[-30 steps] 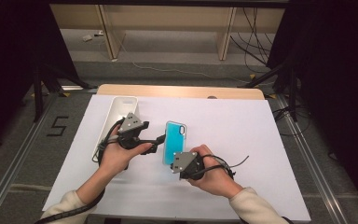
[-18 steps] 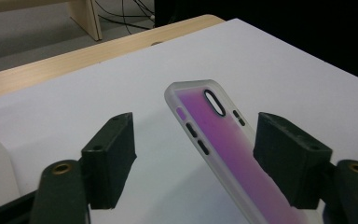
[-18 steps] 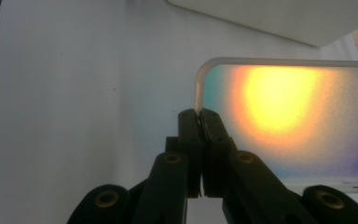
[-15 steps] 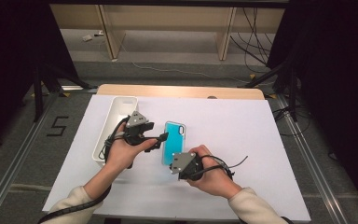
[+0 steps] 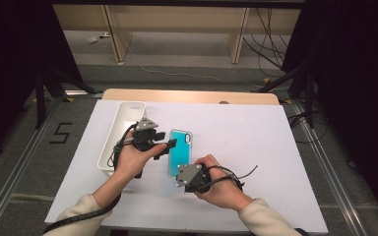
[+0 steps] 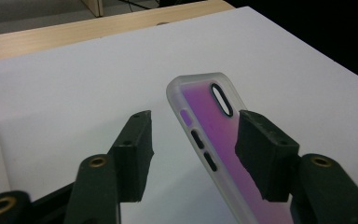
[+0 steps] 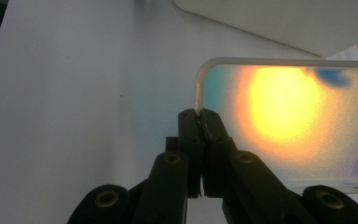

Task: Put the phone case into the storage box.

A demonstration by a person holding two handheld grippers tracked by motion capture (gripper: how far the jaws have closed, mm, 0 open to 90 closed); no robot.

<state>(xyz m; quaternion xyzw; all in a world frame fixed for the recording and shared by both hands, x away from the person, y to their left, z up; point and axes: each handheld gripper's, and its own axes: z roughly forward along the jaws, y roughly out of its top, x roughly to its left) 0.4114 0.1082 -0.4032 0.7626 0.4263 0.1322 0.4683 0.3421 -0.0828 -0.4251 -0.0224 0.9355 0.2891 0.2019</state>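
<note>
One phone case [image 5: 179, 153] is lying on the white table sheet [image 5: 256, 142], roughly mid-table, just right of the white bin [image 5: 123, 132]. In the high view it is showing teal; in the left gripper view it is reading purple-pink with a frosted clear rim, and in the right gripper view yellow-orange. The long axis is running near-to-far, tilted slightly. The camera cutout end is pointing to the far side, with the oval cutout at the far right corner. The side button slots are sitting along its left edge, facing the left gripper.

The left gripper [image 5: 168, 145] is sitting at the case's left edge, past the midpoint toward the far end. Its jaws are standing spread wide, one on each side of that edge, and neither pad is visibly touching the case in the left gripper view [image 6: 193, 140].

The right gripper [image 5: 178, 178] is sitting at the near end of the case. Its jaws are pressing together and pinching the rim of the case beside a near corner [image 7: 201, 122].

Count:
- 1 phone case
- 1 white bin, long axis also near-to-far, sitting left of the case
- 2 grippers, each in one hand
- 1 white sheet covering a wooden table [image 5: 187, 96], with a strip of wood showing along the far edge
</note>
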